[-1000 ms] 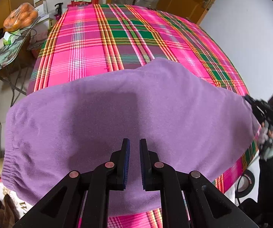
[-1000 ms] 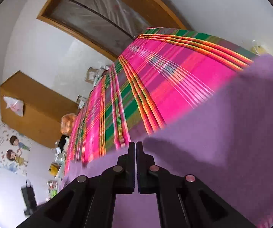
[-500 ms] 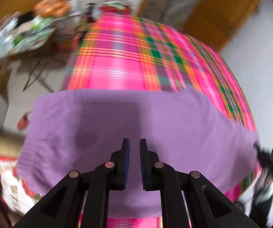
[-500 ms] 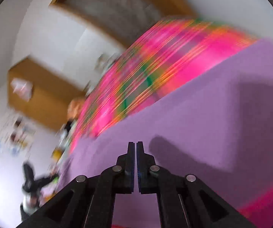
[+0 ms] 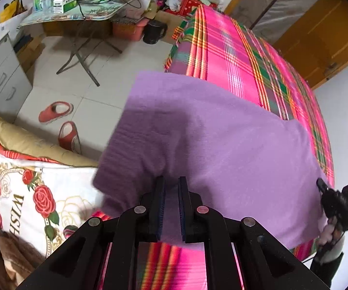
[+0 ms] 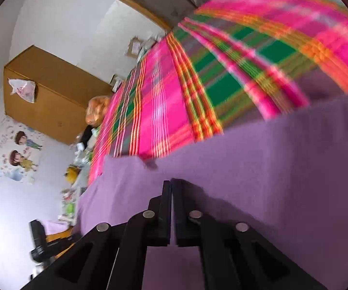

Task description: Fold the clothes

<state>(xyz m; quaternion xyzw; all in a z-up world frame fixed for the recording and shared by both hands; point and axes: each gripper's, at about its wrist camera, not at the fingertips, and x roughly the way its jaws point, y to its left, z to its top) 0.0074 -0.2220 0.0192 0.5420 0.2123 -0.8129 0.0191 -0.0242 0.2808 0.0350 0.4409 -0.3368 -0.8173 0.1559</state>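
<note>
A: What is held, and by which fingers?

B: A purple garment (image 5: 222, 149) is pinched by the left gripper (image 5: 171, 207), its fingers nearly closed with a thin layer of the cloth between them. In the right wrist view the right gripper (image 6: 170, 207) is seen over the same garment (image 6: 258, 181); its jaws are opening, and a narrow gap is visible, with purple cloth directly behind it. Whether cloth is still pressed there cannot be told.

A: Where is the garment now?

B: It is spread across the lower centre of the left wrist view, over the near end of the plaid bed (image 5: 241, 55), its left edge hanging past the bed's corner above the tiled floor (image 5: 96, 111).

A: What has changed over the last second?

B: A second ago the garment lay wide across the bed with the plaid sheet filling the top of the frame. Since then the left view has been swung leftward, so the floor, the red slippers (image 5: 60, 118) and the cluttered folding surface (image 5: 77, 14) are brought into sight, and the cloth is seen narrower and drawn up towards the fingers.

A: And for the task?

B: A fold appears to be under way, with the right end being let go; the fold is judged not yet laid flat.
</note>
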